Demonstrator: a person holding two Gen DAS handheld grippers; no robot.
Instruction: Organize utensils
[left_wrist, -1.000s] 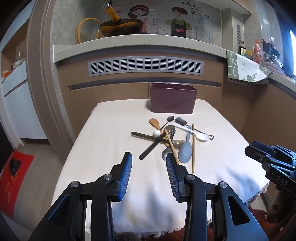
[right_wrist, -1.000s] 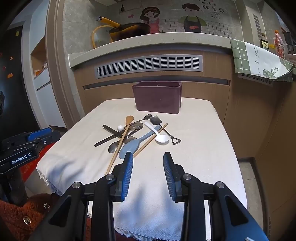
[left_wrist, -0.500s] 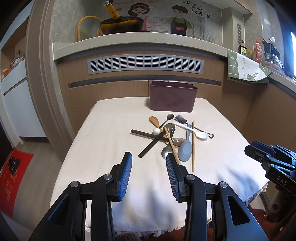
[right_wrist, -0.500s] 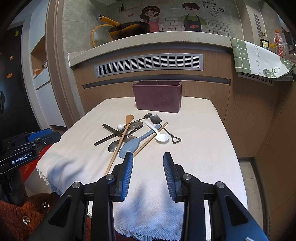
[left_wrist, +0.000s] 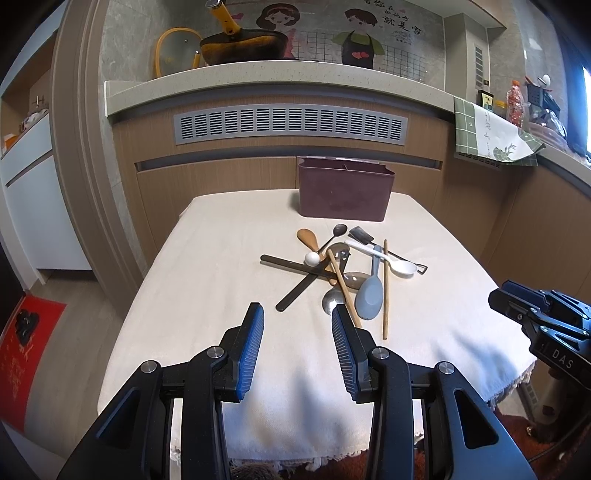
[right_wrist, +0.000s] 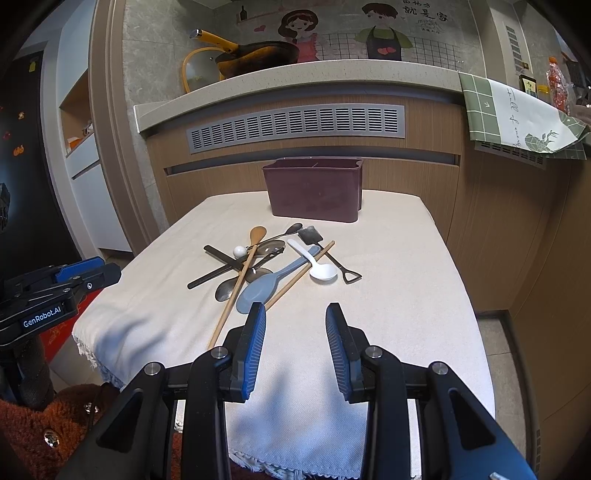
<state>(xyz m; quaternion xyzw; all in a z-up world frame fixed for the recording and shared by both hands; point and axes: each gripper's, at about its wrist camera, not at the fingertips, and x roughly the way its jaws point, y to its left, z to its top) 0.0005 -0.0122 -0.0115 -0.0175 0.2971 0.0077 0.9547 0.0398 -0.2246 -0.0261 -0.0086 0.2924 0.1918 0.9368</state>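
- left wrist view: left gripper (left_wrist: 297, 325) hovers over the near part of the worktop (left_wrist: 207, 266); jaws spread wide, nothing between them.
- utensil pile (left_wrist: 343, 269) lies just beyond the jaws, right of centre on the cloth: wooden spoon (left_wrist: 308, 238), grey rice paddle (left_wrist: 369, 295), white spoon (left_wrist: 402, 266), single chopstick (left_wrist: 385, 288), dark flat tools crossing one another.
- maroon utensil holder (left_wrist: 344, 195) stands upright at the far edge, apart from the pile.
- right gripper (left_wrist: 517, 306) shows at the right edge, off the worktop corner; jaw state cannot be told from here.
- right wrist view: right gripper (right_wrist: 295, 325) is over the near cloth; jaws wide apart, holding nothing.
- pile (right_wrist: 273, 262) lies ahead and slightly left; holder (right_wrist: 314, 194) stands behind it.
- left gripper (right_wrist: 92, 273) is at the left edge, beside the worktop corner.
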